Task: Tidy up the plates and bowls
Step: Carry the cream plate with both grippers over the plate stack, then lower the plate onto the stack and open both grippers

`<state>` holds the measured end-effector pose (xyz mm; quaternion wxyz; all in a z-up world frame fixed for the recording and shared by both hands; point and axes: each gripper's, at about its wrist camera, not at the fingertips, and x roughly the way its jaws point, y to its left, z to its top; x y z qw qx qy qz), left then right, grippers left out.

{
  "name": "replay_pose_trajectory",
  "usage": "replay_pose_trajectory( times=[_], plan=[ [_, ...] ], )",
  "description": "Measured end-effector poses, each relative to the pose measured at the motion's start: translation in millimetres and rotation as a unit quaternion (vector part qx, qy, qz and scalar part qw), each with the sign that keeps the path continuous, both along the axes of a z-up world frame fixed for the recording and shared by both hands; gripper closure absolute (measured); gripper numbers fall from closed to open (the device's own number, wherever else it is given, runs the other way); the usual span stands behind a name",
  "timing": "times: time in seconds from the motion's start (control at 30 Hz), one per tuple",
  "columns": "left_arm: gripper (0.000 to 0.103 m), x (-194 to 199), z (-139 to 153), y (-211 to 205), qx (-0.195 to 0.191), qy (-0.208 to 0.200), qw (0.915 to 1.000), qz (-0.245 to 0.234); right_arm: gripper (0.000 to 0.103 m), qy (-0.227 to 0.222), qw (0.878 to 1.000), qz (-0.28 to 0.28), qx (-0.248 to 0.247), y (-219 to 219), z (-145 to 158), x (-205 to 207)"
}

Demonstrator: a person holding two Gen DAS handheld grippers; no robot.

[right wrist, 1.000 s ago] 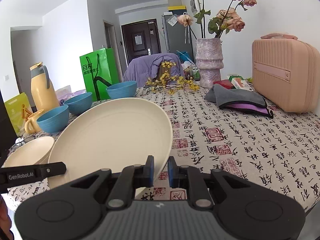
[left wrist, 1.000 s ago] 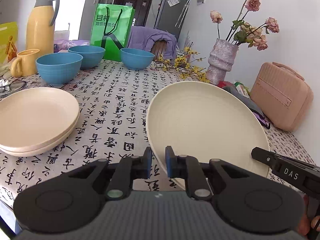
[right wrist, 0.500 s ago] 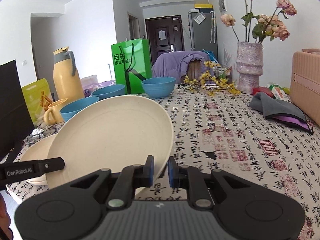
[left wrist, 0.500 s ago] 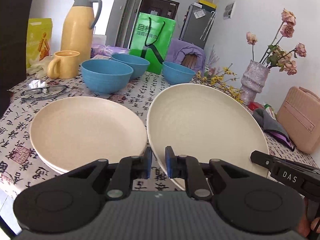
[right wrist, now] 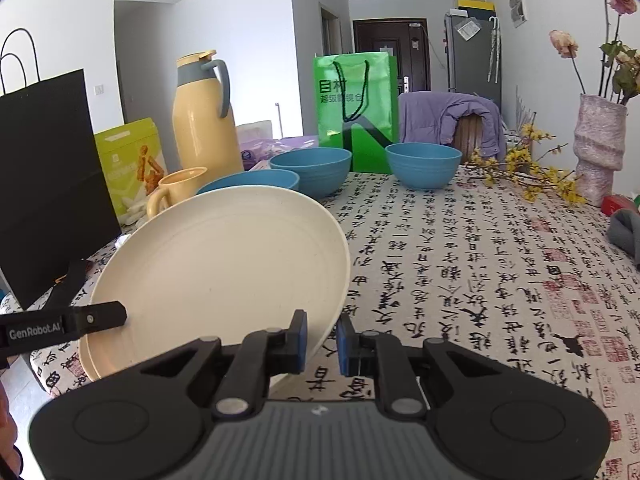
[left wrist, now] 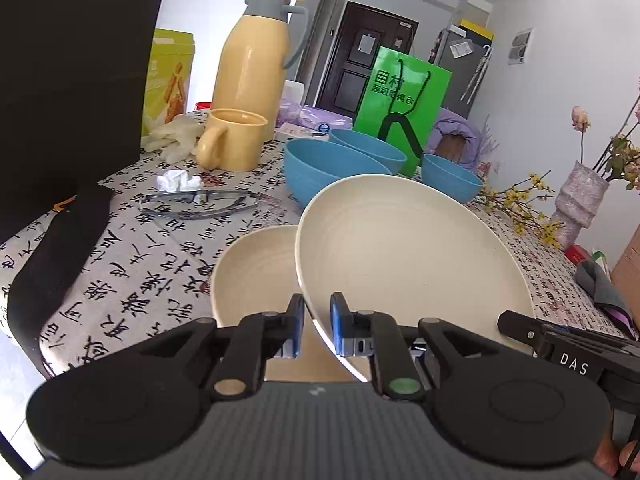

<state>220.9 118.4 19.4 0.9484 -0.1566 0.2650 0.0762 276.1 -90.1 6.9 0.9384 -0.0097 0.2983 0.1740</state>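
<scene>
A large cream plate (left wrist: 404, 256) is held tilted in the air between both grippers. My left gripper (left wrist: 316, 330) is shut on its near left rim. My right gripper (right wrist: 322, 338) is shut on its near right rim; the plate fills the left of the right wrist view (right wrist: 224, 268). Below and left of it, a stack of cream plates (left wrist: 256, 276) lies on the table, partly hidden by the held plate. Three blue bowls (right wrist: 310, 170) (right wrist: 423, 163) (right wrist: 248, 182) stand behind.
A yellow jug (left wrist: 254, 66) and yellow mug (left wrist: 232, 140) stand at the back left, with glasses (left wrist: 196, 202) and a black bag (right wrist: 44, 176) nearby. A green bag (right wrist: 356, 110) stands at the back, a vase with flowers (right wrist: 598, 144) and a grey cloth (right wrist: 628, 228) at the right.
Both grippers have carried the plate leftwards, so that it now hangs over the stacked plates. The views have swung left towards the jug and black bag.
</scene>
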Motion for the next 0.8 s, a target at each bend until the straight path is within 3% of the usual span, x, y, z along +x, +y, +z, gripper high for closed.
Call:
replay_pose_trajectory(
  times=[0.33, 0.63, 0.8],
  plan=[
    [0.089, 1, -9, 35, -0.007, 0.010, 0.9997, 0.022, 0.086, 0.025, 0.999, 0.031, -0.020, 45, -14, 13],
    [0.087, -4, -6, 33, 0.002, 0.003, 0.9998, 0.019, 0.081, 0.033, 0.998, 0.041, -0.035, 49, -13, 9],
    [0.082, -6, -4, 36, 0.004, 0.004, 0.9996, 0.028, 0.078, 0.032, 0.998, 0.048, -0.036, 46, -13, 3]
  ],
)
